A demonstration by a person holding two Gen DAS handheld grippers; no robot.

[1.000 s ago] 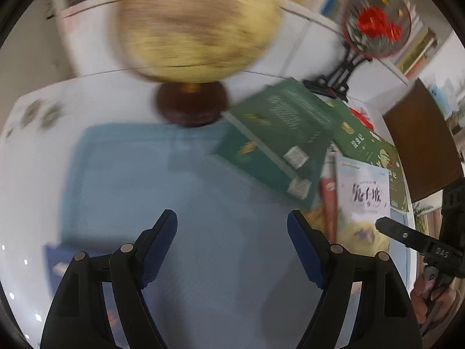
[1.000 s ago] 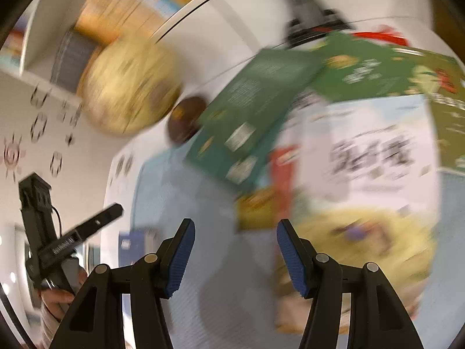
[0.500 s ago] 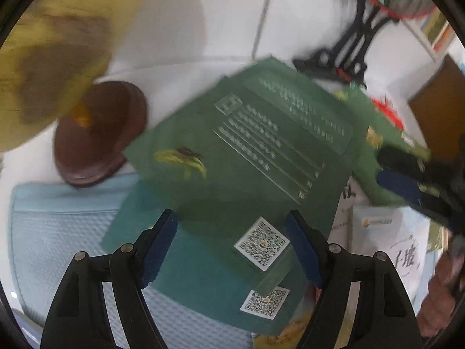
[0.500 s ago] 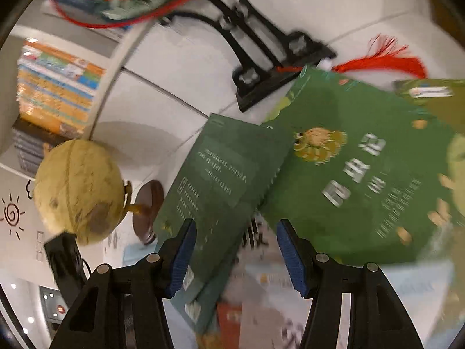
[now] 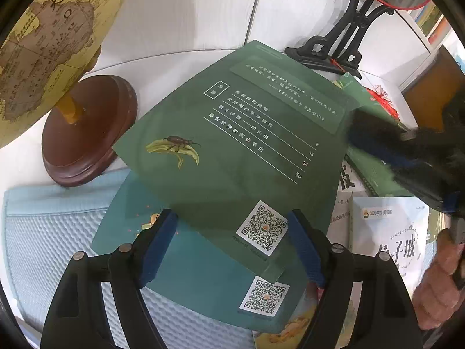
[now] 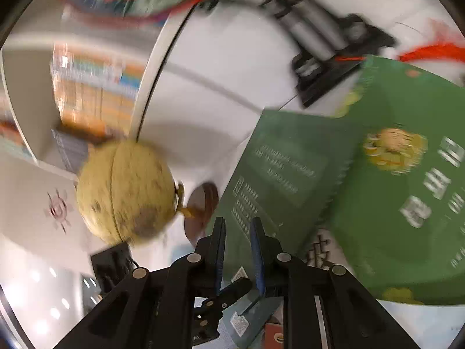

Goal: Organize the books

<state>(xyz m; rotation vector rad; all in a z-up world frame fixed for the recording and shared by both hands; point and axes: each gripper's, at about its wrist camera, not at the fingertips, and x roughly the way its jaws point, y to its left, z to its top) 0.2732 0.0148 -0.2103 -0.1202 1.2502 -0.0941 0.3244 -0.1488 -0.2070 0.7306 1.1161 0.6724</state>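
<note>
White table (image 5: 180, 67) against a white wall, pale blue textured mat (image 5: 52, 232) spread on its near part.

Dark green book (image 5: 232, 145) lies back cover up, a contents list, a beetle drawing and a QR code showing. It rests tilted on a teal book (image 5: 189, 276), which lies on the mat and carries its own QR code. To the right, partly under the green one, a white-and-blue book (image 5: 392, 232) with black characters; behind it a brighter green book (image 6: 407, 189).

Left hand-held gripper (image 5: 232, 247) points steeply down over the near edge of the dark green book, jaws wide apart, pads clear of the cover.

Right hand-held gripper (image 6: 237, 256) comes in from the right at the dark green book's right edge; its jaws are closing, narrow gap, the book's edge seen between them. Contact not resolvable: blurred view.

Further out: yellow globe (image 5: 43, 43) on a brown wooden base (image 5: 87, 133) at left, touching the mat's far edge; black ornamental stand (image 5: 334, 49) behind the books, red tassel (image 5: 383, 101) beside it. A person's hand (image 5: 436, 285) at right.
</note>
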